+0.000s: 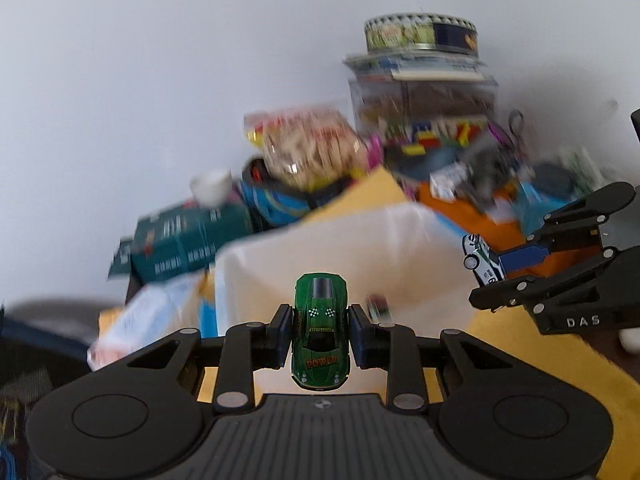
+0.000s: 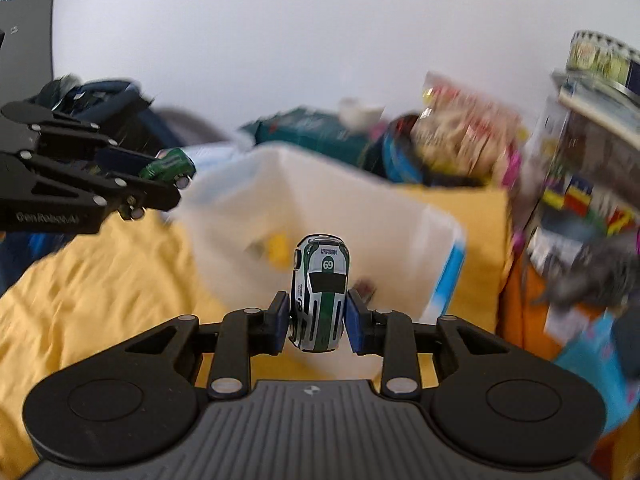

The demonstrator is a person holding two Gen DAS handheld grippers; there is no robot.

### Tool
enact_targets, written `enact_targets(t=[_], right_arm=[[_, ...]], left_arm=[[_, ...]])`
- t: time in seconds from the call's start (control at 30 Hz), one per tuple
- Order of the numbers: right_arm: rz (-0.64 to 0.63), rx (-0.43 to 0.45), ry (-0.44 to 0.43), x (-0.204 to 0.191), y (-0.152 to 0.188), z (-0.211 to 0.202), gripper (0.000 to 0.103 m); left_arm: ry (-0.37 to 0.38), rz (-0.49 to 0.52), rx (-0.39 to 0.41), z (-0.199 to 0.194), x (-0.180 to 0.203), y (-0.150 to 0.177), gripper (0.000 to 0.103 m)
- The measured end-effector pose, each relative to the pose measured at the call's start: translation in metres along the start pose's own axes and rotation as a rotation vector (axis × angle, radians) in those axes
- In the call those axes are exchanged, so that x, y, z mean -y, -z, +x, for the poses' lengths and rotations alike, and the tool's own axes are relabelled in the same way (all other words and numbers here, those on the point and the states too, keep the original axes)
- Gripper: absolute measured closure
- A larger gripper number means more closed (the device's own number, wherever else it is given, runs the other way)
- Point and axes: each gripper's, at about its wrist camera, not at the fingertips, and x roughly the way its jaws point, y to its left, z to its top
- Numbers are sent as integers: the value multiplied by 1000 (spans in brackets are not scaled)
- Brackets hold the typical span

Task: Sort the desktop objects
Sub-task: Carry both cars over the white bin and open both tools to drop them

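Left claw (image 1: 320,334) clamps the green car (image 1: 320,330), right claw (image 2: 318,322) clamps the white car (image 2: 320,292), both above the bin (image 2: 360,208).

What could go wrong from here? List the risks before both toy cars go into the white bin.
1. The green car is pinched only at its sides by the left gripper; it could slip out short of the white bin.
2. The white car sits tilted in the right gripper and may twist loose.
3. Both grippers approach the same bin close together, so they could bump.
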Motion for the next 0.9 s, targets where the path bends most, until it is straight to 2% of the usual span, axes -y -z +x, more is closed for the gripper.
enact_targets(t=[0.2,0.3,0.37,0.4,0.43,0.5,0.6,0.7,0.77,0.83,0.9], right_arm=[[7,20,42,16,-32,36,70],[3,-12,73,20,-33,57,70],[22,-63,66,24,-28,73,69],[35,-78,65,25,-24,78,69],[49,-82,62,26,-20,79,68],[51,-91,56,26,-14,78,66],[54,-77,61,28,-10,68,65],[43,-25,46,27,-6,44,63],[20,4,51,25,-3,29,53],[7,15,55,23,3,16,50],[3,6,48,20,14,6,49]], left_arm=[[7,-59,15,56,-13,-25,70],[14,-79,-29,84,-13,-23,70],[27,-80,-81,96,-12,-18,70],[30,-85,-103,100,-10,-14,68],[30,-88,-109,102,-10,-12,61],[36,-100,-104,97,-9,-6,52],[43,-132,-88,81,-13,-1,52],[24,-122,-56,56,-13,3,51],[12,-117,-41,35,-11,8,46],[6,-114,-38,19,-8,15,42],[-2,-105,-59,6,-3,26,42]])
